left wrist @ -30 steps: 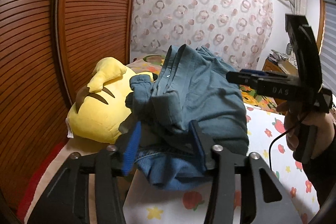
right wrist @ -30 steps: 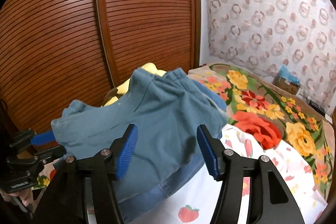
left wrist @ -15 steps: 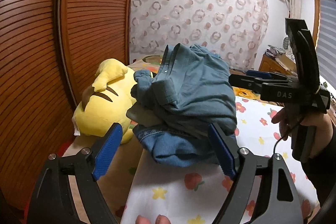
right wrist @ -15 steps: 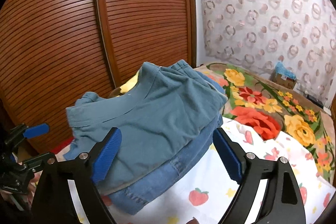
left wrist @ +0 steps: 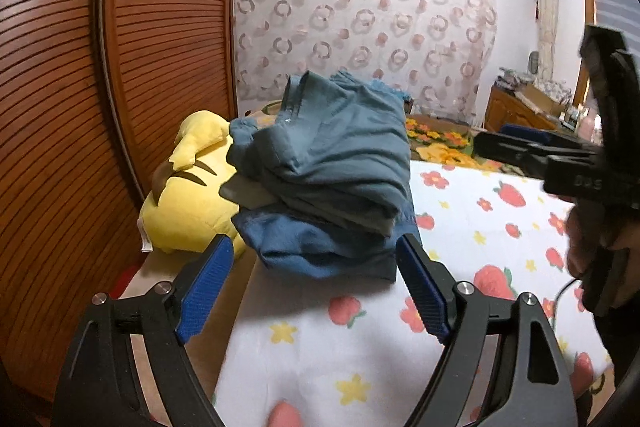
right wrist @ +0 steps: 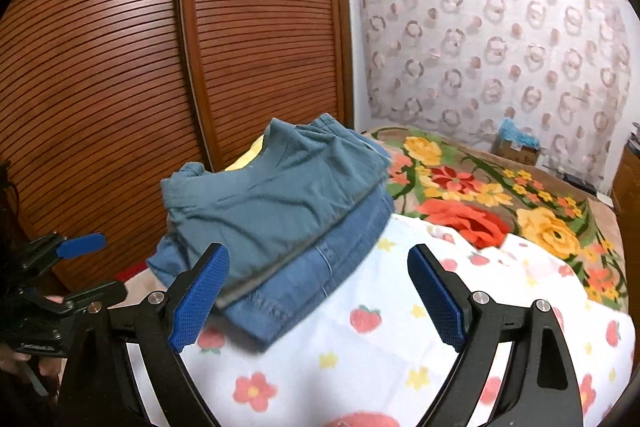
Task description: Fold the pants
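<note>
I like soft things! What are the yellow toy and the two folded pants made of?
The yellow toy looks like plush: fuzzy, matte, puffy. The top pants seem a soft teal cotton, smooth with gentle wrinkles. The bottom pants look like blue denim, with stitched seams at the hem.

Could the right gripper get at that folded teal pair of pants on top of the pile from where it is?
Probably yes: the right gripper is open, holds nothing, and faces the folded teal pants with nothing between.

left tongs: spread wide, empty | right tongs: spread wide, empty
</note>
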Motion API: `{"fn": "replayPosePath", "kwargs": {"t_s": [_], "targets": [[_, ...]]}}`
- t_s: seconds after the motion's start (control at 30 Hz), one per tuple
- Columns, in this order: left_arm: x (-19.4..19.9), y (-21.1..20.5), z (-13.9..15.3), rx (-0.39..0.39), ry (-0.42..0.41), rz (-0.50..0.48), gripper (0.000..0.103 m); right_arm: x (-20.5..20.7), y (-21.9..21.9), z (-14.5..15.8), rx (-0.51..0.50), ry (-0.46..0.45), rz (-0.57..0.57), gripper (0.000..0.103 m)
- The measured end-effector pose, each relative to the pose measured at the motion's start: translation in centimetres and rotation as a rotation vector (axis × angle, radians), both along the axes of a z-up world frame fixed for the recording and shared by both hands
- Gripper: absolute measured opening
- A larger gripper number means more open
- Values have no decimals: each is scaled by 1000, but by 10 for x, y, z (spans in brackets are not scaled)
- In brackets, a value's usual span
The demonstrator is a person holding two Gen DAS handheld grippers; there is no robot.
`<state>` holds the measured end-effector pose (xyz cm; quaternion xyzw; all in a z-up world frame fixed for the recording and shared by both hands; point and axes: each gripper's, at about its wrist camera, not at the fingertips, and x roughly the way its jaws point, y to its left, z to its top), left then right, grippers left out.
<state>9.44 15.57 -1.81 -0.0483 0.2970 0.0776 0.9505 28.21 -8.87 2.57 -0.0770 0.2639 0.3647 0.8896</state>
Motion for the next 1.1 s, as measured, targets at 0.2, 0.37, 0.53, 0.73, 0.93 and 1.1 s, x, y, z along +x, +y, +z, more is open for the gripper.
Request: {"fn": "replayPosePath", "kwargs": {"t_s": [0.2,0.37,0.53,0.73,0.93,1.1], "targets": [[-12,-15,2,-33,-21,-42,84,-43,-25,5,2,-15,-37,92],[-23,-34,8,-32,-42,-71,84,-74,-48,8,20,-13,-90,92],[-31,-54,13,-27,-52,-111,84,-101,-64,10,28,-20,-145,92],[-38,-80,16,-26,-48,-154,84,-138,-81,13,30,-29,-213,92],[-44,-106,16,-27,-39,-205,84,-172,-96,19,28,-30,-288,92],[-48,-124,20,-20,-41,-233,84,-190,-105,31,26,-37,-344,92]]}}
